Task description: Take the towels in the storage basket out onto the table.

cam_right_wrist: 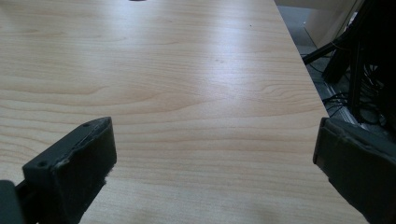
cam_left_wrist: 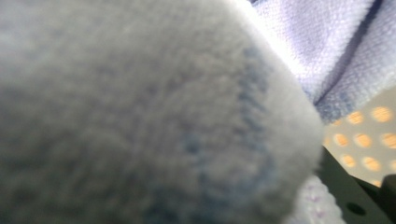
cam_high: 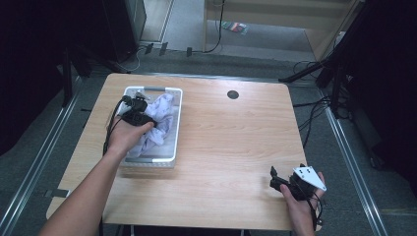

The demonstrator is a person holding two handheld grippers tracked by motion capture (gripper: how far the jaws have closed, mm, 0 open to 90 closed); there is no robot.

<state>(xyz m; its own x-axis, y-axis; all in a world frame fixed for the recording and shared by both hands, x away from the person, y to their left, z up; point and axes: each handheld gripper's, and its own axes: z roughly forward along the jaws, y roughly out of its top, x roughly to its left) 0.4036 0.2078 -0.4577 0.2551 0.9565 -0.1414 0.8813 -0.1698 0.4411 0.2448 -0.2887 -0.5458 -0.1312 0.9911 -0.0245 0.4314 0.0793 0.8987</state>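
A: Lilac terry, bunched up — that's the cloth (cam_high: 160, 123) in the white basket (cam_high: 129, 93), which sits toward the table's (cam_high: 231, 142) far-left corner.

B: And the left gripper (cam_high: 142, 114)?

A: Down in the basket, over the left half of the pile. Its own view is pressed so close to the cloth (cam_left_wrist: 140, 107) that the weave blurs, and a fold fills the space where the jaws would show. I'd say they're clamped on the cloth; a grip that near the lens would smother the camera like this.

B: Why grab from the top of the heap?

A: Probably because the basket walls block any sideways approach. Pinching a raised fold from above is the easy way in, and it lets the piece hang free when lifted. Through the gap at the right you can see the perforated basket floor (cam_left_wrist: 369, 140), so that edge of the cloth is already off the bottom.

B: The right gripper (cam_high: 284, 179)?

A: Parked near the near-right corner, well apart from the basket. Its jaws stand wide apart over bare wood (cam_right_wrist: 196, 93), nothing between them. My guess is it's waiting there to take a corner once the cloth comes out.
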